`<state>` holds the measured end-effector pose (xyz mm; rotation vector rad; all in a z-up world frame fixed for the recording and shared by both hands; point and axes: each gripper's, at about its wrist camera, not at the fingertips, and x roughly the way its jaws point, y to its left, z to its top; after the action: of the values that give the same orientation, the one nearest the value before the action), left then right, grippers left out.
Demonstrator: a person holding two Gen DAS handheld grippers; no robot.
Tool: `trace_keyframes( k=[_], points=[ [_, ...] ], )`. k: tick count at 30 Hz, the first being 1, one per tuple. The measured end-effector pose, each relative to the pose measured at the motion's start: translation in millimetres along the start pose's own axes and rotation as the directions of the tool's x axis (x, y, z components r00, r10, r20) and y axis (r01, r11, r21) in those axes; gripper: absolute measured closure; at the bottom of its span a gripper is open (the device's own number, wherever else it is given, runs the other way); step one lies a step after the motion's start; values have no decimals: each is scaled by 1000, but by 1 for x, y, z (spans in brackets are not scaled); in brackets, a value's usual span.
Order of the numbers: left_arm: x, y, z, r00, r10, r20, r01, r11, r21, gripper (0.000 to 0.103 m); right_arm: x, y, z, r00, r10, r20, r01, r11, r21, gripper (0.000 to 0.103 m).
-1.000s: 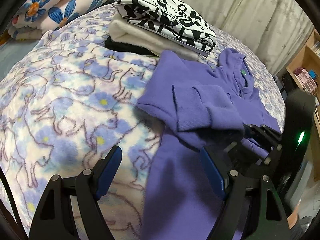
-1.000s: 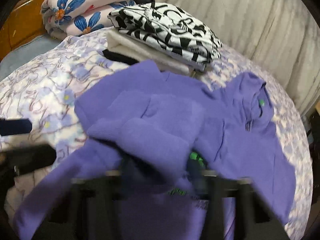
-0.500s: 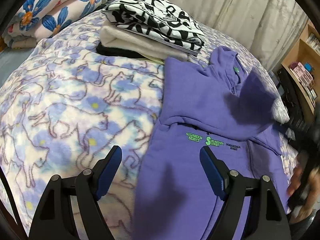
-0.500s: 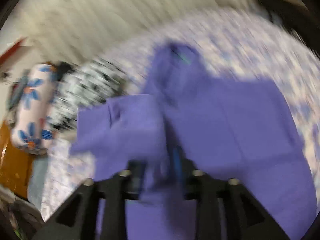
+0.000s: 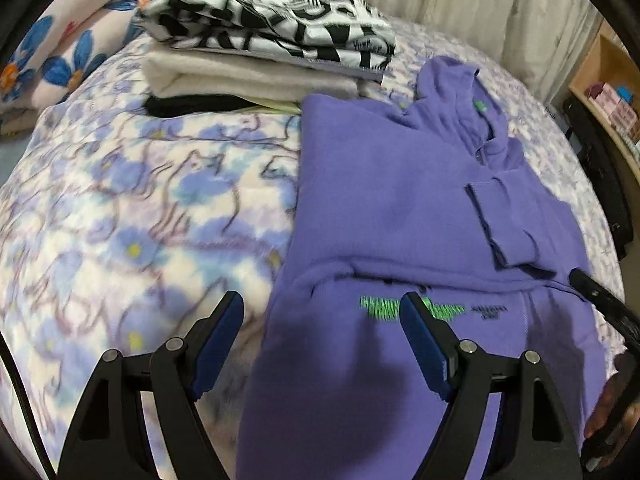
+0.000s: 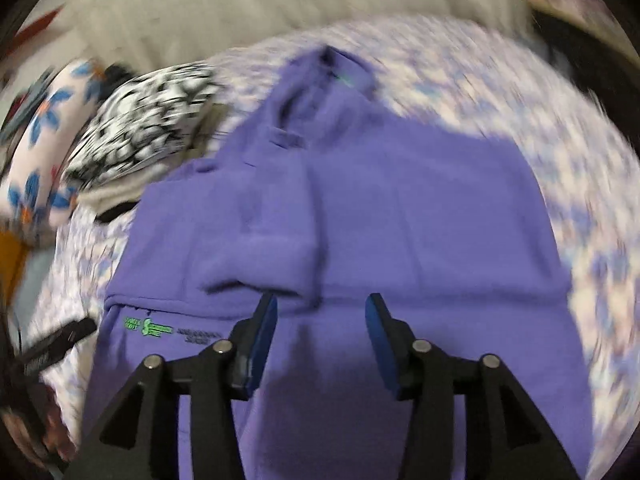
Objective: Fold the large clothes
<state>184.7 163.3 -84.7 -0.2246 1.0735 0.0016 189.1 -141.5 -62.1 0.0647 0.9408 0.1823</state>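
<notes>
- My left gripper [image 5: 322, 308] stands wide with nothing between its blue pads; the left pad hangs over the cat-print blanket [image 5: 132, 216], the right pad over the purple hoodie [image 5: 384, 208].
- The hoodie's left edge runs between those two pads and on ahead of them, so the left tongs straddle the border of cloth and blanket without touching either, as far as I can see.
- My right gripper [image 6: 322, 310] stands partly apart; its jaws have just been opening, and nothing is between them now.
- Just ahead of the right gripper lies a folded sleeve [image 6: 264, 248], its cuff end just beyond the left pad's tip and lying across the hoodie's chest.
- The hoodie [image 6: 400, 220] lies flat on the bed ahead of and under both tongs, hood [image 5: 452, 80] at the far end, green lettering [image 5: 400, 306] near my left gripper's right pad.
- Far ahead and left of the left gripper sits a stack of folded clothes [image 5: 256, 52], black-and-white on top, just beside the hoodie's far corner.
- Beyond that, further left, a flowered bundle [image 5: 52, 60].
- The right wrist view is blurred, so fine detail there I cannot tell.
- A hand [image 5: 612, 408] shows at the right edge of the left view, on the other tool.
</notes>
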Motion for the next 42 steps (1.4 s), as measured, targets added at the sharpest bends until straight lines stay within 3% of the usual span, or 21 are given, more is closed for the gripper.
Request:
trace_keyframes(
  k=[3,7,11,13,14,15,18,20,22,23,25,29,32,35,36,42],
  points=[
    [25,-6,18,999,22,-33,-21,1000,17,24,13,34,6,999,-29,16,32,981,-193,54],
    [53,-6,35,996,19,-92,-20,1000,-12,24,36,73,-3,993,-115,35,118,875,-469,53],
    [70,-8,48,994,7,-108,-12,999,-45,26,58,93,-8,975,-209,79,215,780,-588,53],
    [70,-15,51,996,5,-84,-5,1000,-6,55,63,94,-5,975,-205,79,212,777,-593,54],
    [70,-21,53,996,11,-89,-9,1000,17,63,62,91,2,982,-178,71,186,801,-569,62],
    [69,-24,53,996,29,-80,-27,999,27,73,59,86,11,986,-153,62,163,836,-525,79],
    [63,-28,55,998,47,-42,-45,998,48,82,36,56,38,996,-39,84,64,945,-319,81],
    [61,-25,56,999,36,-32,-36,999,28,82,14,15,52,991,15,134,-2,996,-91,82],
    [61,-21,56,999,19,-32,-18,1000,13,82,5,-30,52,991,23,135,-40,991,131,82],
    [60,-20,55,999,13,-30,-13,1000,12,82,4,-56,45,993,14,117,-43,967,249,81],
    [60,-20,55,1000,7,-27,-7,1000,12,82,13,-97,25,1000,-10,19,2,922,387,80],
    [54,-15,54,999,26,-30,-26,1000,-4,63,26,-135,-8,994,19,-104,31,890,456,73],
    [47,-6,57,1000,21,-23,-21,1000,-11,47,20,-144,-14,993,85,-84,-36,885,464,70],
    [44,-1,68,1000,30,-4,-30,999,-18,35,16,-143,-3,995,95,-44,-66,893,445,50],
    [45,-1,72,1000,27,-6,-27,999,-16,32,18,-141,3,994,100,-30,-78,898,432,49],
    [80,-14,99,997,22,-74,-21,1000,15,31,56,-128,38,991,121,-57,-91,924,371,49]
  ],
)
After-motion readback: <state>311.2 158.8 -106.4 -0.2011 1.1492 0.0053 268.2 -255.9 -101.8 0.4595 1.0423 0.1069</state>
